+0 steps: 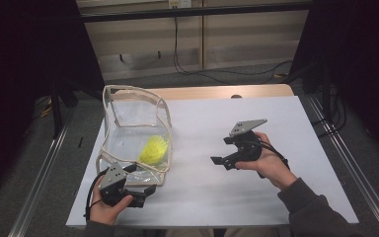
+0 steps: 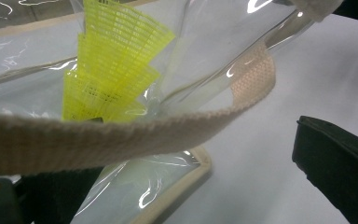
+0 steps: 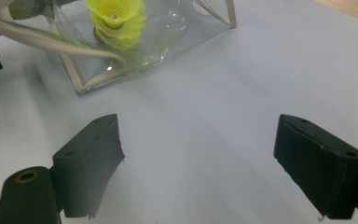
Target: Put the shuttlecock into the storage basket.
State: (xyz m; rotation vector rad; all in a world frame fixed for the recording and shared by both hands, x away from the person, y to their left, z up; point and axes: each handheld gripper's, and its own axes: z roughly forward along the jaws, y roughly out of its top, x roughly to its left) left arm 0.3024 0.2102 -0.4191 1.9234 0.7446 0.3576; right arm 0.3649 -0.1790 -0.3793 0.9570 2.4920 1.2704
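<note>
Clear plastic pouch with beige fabric trim [image 1: 128, 126] on white desk [image 1: 256, 197], yellow mesh shuttlecock [image 1: 154, 149] inside it, left tool [image 1: 140, 190] at pouch's near edge, jaws wide around its beige strap [image 2: 121, 135], right tool [image 1: 223, 157] wide, well right of pouch

This looks like a lab or recording room set up for data capture. A white sheet [image 1: 256, 128] covers a wooden table [image 1: 217, 92]; black curtains [image 1: 24, 54] hang on both sides, metal rails [image 1: 39, 173] flank the table, and cables [image 1: 197, 69] trail across the grey floor [image 1: 227, 76].
</note>
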